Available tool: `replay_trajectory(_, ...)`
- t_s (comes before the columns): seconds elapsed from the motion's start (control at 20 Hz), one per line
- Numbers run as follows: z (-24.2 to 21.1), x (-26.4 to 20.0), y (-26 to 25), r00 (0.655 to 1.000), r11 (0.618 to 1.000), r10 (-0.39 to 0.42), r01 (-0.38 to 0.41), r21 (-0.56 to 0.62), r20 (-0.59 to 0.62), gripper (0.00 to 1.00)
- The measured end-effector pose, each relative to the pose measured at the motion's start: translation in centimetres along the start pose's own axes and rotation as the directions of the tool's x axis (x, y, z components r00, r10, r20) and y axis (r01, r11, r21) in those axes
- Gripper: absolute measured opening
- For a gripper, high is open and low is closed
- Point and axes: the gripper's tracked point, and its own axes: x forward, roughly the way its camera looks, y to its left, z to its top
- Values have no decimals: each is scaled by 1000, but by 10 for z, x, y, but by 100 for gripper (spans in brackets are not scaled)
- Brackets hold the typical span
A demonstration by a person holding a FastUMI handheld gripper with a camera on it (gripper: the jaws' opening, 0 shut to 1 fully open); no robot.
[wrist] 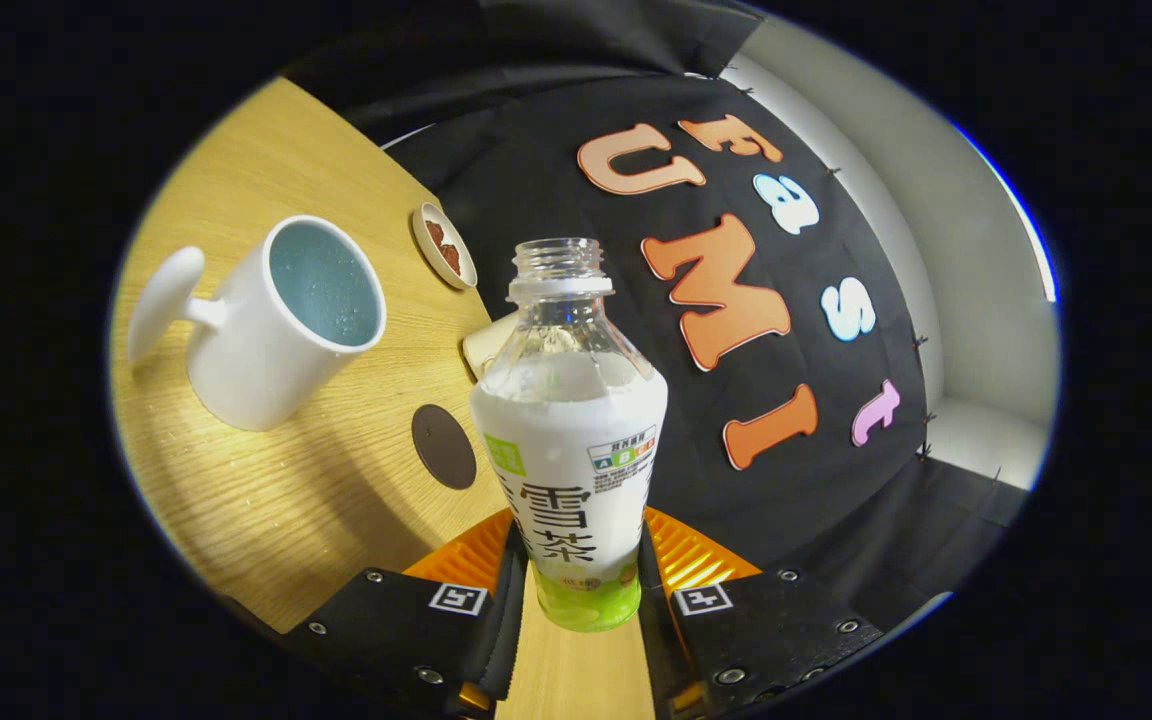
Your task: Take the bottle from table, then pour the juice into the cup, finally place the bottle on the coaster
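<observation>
A clear, uncapped bottle (572,440) with a white label and a green base stands between my fingers, and my gripper (576,580) is shut on its lower body. The whole view is tilted, so the bottle is lifted off the wooden table (316,520). A white mug (271,320) with a pale blue inside stands on the table to the left of the bottle, handle pointing away from it. A dark round coaster (443,446) lies flat on the table between the mug and the bottle, just ahead of my left finger.
A small dish (444,246) with something reddish brown sits at the table's far edge beyond the mug. A pale object (488,345) peeks out behind the bottle's shoulder. The black cloth wall (736,400) rises right behind the table.
</observation>
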Motion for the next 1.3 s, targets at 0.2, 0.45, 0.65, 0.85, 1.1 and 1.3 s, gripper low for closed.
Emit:
replay_trajectory(0.2, 7, -2, -1, 999, 994, -6, 10, -107, 38, 53)
replay_trajectory(0.45, 13, -3, -2, 997, 978, -25, 39, -204, 71, 53)
replay_trajectory(0.65, 16, -1, -5, 995, 957, -29, 57, -286, 100, 53)
replay_trajectory(0.85, 20, 0, -8, 993, 935, -42, 78, -345, 112, 53)
replay_trajectory(1.1, 22, 1, -9, 993, 918, -34, 77, -388, 116, 53)
replay_trajectory(1.3, 20, 3, -10, 993, 915, -36, 78, -397, 110, 53)
